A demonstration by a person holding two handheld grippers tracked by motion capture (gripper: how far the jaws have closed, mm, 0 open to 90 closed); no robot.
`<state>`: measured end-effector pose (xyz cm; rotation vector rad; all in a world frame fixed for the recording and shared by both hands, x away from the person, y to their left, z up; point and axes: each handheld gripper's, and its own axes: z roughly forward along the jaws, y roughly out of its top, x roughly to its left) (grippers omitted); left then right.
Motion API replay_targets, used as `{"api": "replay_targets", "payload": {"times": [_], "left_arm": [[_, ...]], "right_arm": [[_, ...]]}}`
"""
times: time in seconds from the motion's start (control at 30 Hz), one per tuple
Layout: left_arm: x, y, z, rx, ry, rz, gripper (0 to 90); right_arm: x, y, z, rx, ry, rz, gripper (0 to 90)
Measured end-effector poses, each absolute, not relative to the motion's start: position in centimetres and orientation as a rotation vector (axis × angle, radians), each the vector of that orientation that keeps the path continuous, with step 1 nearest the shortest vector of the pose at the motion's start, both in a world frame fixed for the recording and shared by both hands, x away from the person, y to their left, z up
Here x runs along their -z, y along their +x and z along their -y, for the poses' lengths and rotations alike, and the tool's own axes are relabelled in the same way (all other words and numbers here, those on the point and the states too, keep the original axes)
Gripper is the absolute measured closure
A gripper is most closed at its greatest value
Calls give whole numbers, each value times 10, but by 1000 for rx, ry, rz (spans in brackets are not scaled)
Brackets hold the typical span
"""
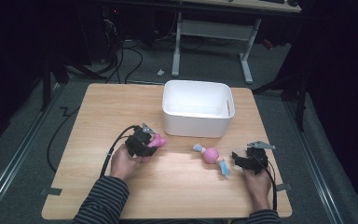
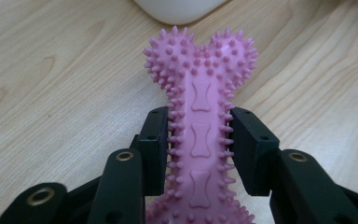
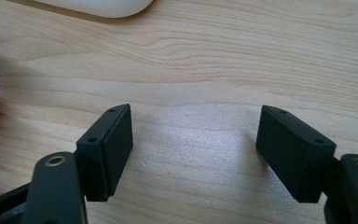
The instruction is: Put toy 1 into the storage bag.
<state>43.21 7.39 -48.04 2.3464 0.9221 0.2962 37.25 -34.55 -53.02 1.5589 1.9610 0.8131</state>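
Showing no readable text, label, brand, number or sign anywhere, whether between the claws, ahead of them or beside them.

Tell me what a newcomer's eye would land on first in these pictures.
First, the spiky pink bone toy, clamped at its waist between the left gripper fingers just above the wooden table. Next, the white tub at the table's far side, and a pink ball toy with blue ends lying beside the open right gripper.
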Motion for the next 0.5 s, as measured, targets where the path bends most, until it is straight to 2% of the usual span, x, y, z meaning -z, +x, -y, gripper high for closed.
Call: {"api": "replay_targets", "payload": {"times": [0.27,0.5], "left_arm": [[463,424,-82,-300,2311,-892,592],[436,418,-91,-240,2216,-865,593]], "right_arm": [[530,373,345,-813,1559,-1961,272],[530,373,345,-813,1558,-1961,272]]}}
